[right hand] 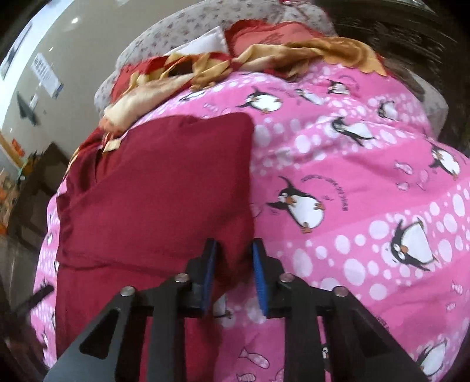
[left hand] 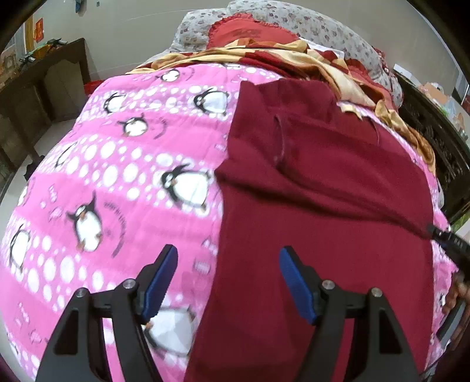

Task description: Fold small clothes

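Maroon cloth, a small garment (left hand: 323,205), lies spread on the bed over a pink penguin-print quilt (left hand: 117,176), its upper part folded so one layer rests on another. No box, basket or other container shows in either view; the garment simply lies on the quilt, and behind it sit a crumpled red and gold cover (left hand: 293,55) and a grey floral pillow (left hand: 308,20) near the head of the bed.

From my left wrist view, my left hand-held gripper (left hand: 228,282) hovers above the garment's left edge with its blue pads (left hand: 158,282) spread wide and nothing between them; one pad is over the quilt, the other over the maroon fabric. At the right rim of that view the dark tip of my right hand-held gripper meets the garment's far edge.

From my right wrist view, my right hand-held gripper (right hand: 235,276) has its pads (right hand: 260,276) drawn close, and the right-hand border of the maroon garment (right hand: 158,188) runs down into the narrow gap between them. The fabric appears to sit between the pads, but with the blur I cannot tell whether they press on it. To the right, the quilt (right hand: 367,205) is bare of clothing.
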Tool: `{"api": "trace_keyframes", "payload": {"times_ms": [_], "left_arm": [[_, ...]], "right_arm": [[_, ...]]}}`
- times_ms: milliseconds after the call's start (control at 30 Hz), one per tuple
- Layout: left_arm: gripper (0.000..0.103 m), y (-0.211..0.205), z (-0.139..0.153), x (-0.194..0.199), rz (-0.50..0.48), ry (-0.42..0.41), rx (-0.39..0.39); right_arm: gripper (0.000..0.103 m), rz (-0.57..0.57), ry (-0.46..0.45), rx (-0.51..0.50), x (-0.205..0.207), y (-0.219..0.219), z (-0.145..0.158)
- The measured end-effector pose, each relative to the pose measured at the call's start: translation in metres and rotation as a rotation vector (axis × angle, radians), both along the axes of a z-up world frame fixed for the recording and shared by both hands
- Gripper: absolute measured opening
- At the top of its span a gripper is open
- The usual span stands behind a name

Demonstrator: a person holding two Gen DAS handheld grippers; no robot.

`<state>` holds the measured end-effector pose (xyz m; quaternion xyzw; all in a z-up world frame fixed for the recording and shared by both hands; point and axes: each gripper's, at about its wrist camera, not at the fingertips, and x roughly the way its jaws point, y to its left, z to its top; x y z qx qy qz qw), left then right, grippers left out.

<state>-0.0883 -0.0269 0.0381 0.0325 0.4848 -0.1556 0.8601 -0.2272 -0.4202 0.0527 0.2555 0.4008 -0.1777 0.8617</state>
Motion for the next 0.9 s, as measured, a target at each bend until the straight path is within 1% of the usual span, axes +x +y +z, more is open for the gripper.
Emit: {"api": "trace_keyframes", "payload": {"times_ms": [133, 233, 267, 300, 333, 367, 400, 500, 533, 567, 600, 633, 667, 700, 733, 800, 900], "left_arm": [[0.076, 0.005, -0.003, -0.011, -0.01, 0.004, 0.01], [0.076, 0.006, -0.004, -0.016, -0.019, 0.004, 0.01], [0.076, 0.006, -0.005, -0.017, -0.022, 0.003, 0.011], [0.076, 0.006, -0.005, -0.019, -0.024, 0.002, 0.012], [0.076, 0.006, -0.006, -0.02, -0.025, 0.002, 0.012], [0.076, 0.006, -0.007, -0.02, -0.026, 0.005, 0.012], [0.076, 0.006, -0.008, -0.021, -0.027, 0.008, 0.012], [0.076, 0.006, -0.008, -0.023, -0.029, 0.009, 0.018], [0.076, 0.006, -0.008, -0.022, -0.03, 0.008, 0.019], [0.076, 0.008, -0.008, -0.023, -0.029, 0.007, 0.019], [0.076, 0.009, -0.007, -0.024, -0.027, 0.006, 0.019], [0.076, 0.012, -0.007, -0.025, -0.024, 0.005, 0.019], [0.076, 0.014, -0.007, -0.025, -0.02, 0.005, 0.02], [0.076, 0.016, -0.009, -0.026, -0.018, 0.006, 0.023], [0.076, 0.017, -0.01, -0.026, -0.016, 0.008, 0.025], [0.076, 0.02, -0.014, -0.027, -0.008, 0.02, 0.028], [0.076, 0.023, -0.017, -0.028, -0.004, 0.037, 0.026]], "right_arm": [[0.021, -0.01, 0.007, -0.033, -0.011, 0.009, 0.014], [0.023, 0.031, -0.008, -0.008, -0.023, 0.017, 0.026], [0.03, 0.052, -0.002, 0.001, -0.026, 0.021, 0.027], [0.039, 0.071, 0.009, 0.005, -0.029, 0.026, 0.027], [0.043, 0.084, 0.017, 0.006, -0.031, 0.031, 0.025], [0.05, 0.095, 0.021, 0.01, -0.033, 0.036, 0.023], [0.052, 0.102, 0.025, 0.015, -0.033, 0.04, 0.02], [0.052, 0.128, 0.066, 0.034, -0.03, 0.051, 0.002], [0.051, 0.143, 0.08, 0.033, -0.028, 0.055, -0.003], [0.032, 0.153, 0.084, 0.018, -0.028, 0.059, -0.006], [0.007, 0.148, 0.078, -0.024, -0.03, 0.062, -0.005], [0.008, 0.147, 0.05, -0.041, -0.035, 0.061, -0.001], [0.007, 0.148, 0.037, -0.031, -0.037, 0.06, 0.001], [0.007, 0.145, 0.036, -0.027, -0.04, 0.057, 0.002], [0.007, 0.14, 0.049, -0.034, -0.041, 0.053, 0.001], [0.007, 0.139, 0.074, -0.017, -0.04, 0.049, -0.006], [0.007, 0.131, 0.06, -0.001, -0.041, 0.05, -0.004]]}}
